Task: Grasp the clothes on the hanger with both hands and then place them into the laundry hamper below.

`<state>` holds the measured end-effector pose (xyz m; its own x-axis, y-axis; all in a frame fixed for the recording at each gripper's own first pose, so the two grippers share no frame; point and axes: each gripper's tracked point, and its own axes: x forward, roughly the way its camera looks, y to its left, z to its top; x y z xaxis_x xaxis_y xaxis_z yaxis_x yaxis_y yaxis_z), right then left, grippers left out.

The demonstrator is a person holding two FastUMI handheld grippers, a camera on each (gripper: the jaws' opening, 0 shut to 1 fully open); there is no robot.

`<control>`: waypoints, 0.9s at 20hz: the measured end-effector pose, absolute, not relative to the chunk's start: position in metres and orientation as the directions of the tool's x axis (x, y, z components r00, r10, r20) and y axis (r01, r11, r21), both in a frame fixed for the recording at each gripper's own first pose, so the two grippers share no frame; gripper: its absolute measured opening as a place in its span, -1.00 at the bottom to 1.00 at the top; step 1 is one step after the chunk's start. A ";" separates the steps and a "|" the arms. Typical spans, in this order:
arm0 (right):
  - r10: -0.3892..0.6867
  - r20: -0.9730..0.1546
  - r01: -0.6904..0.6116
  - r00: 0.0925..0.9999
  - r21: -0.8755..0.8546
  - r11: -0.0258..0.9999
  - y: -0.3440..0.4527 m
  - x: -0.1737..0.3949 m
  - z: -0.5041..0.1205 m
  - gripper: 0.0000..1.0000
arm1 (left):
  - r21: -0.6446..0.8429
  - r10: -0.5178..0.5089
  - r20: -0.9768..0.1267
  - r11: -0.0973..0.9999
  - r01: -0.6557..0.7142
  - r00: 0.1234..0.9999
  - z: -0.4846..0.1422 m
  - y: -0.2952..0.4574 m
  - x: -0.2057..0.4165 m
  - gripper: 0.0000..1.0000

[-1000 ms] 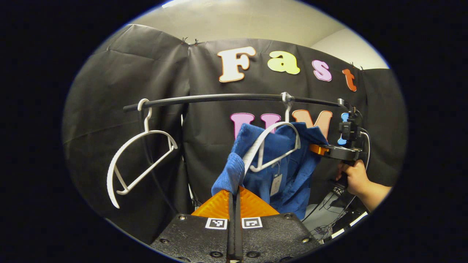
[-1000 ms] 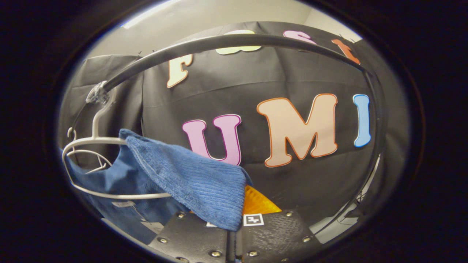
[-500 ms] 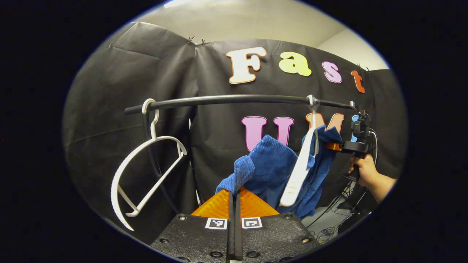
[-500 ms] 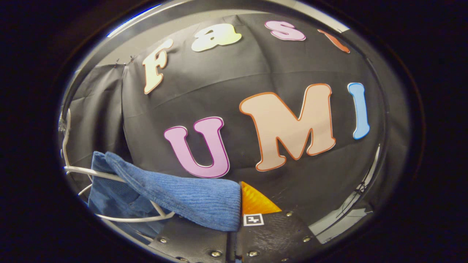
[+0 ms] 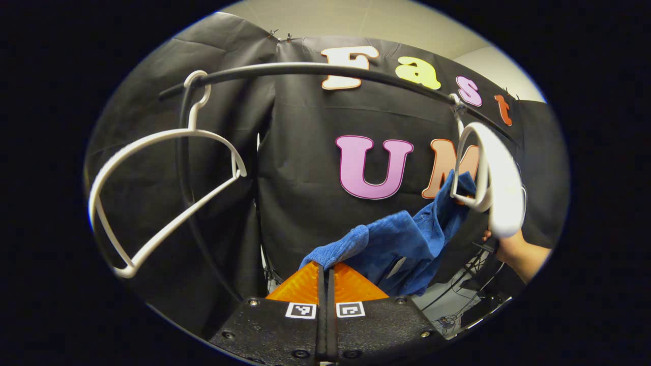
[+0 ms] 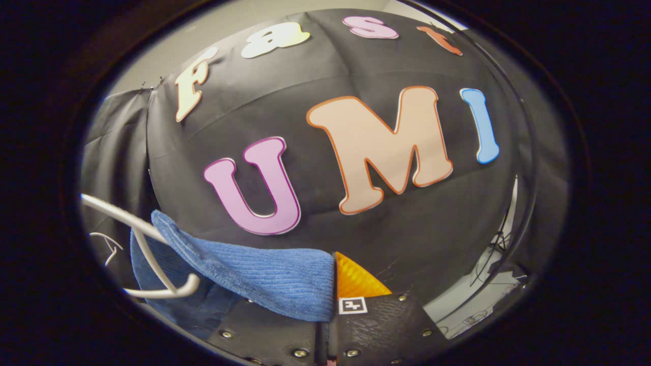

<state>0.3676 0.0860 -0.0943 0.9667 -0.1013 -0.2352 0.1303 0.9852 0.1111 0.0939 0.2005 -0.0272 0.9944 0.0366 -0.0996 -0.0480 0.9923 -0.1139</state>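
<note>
While the blue garment [image 5: 402,244] sagged off the white hanger [image 5: 491,178] beneath the rail [image 5: 315,68], both claws — left claw [image 5: 326,272], right claw [image 6: 333,284] — were clenched on its cloth.

This is a makeshift recording booth set up inside a plain room, not a lived-in home. Black cloth walls [image 5: 305,152] fill the middle of both views, pinned up with small clips [image 5: 281,35] at the top centre of the left gripper view, the panels meeting at a visible seam. Above the cloth, at the top of the frame, a bare off-white wall and ceiling [image 5: 356,18] show. A black metal clothes rail [image 5: 285,68] arches across the upper part, carrying white plastic hangers [image 5: 168,193]. At the lower right, loose dark cables [image 5: 457,300] trail over a pale grey floor [image 6: 483,315], beside a thin stand.
</note>
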 end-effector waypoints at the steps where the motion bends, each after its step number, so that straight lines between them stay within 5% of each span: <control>1: -0.101 -0.250 0.133 0.963 0.114 0.984 0.086 0.361 -0.101 -0.92 | -0.115 0.031 -0.102 0.992 -0.043 0.994 -0.031 0.199 0.092 -0.99; 10: -0.010 -0.410 0.070 0.912 0.131 0.989 0.116 0.298 -0.171 -0.92 | -0.115 -0.091 -0.165 0.991 0.072 0.982 -0.078 0.172 0.097 -0.99; 13: -0.080 -0.466 0.142 0.881 0.100 0.985 0.095 0.282 -0.204 -0.91 | -0.027 -0.141 -0.165 0.990 0.139 0.976 -0.086 0.152 0.100 -0.99; 18: -0.035 -0.523 0.105 0.852 0.105 0.989 0.106 0.236 -0.238 -0.91 | -0.034 -0.241 -0.180 0.971 0.239 0.954 -0.103 0.110 0.101 -0.99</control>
<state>0.2359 0.1055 -0.2378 0.8518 -0.0353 -0.5227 0.1052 0.9889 0.1047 0.1014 0.1105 -0.1026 0.9537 -0.2408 -0.1800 0.2386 0.9705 -0.0338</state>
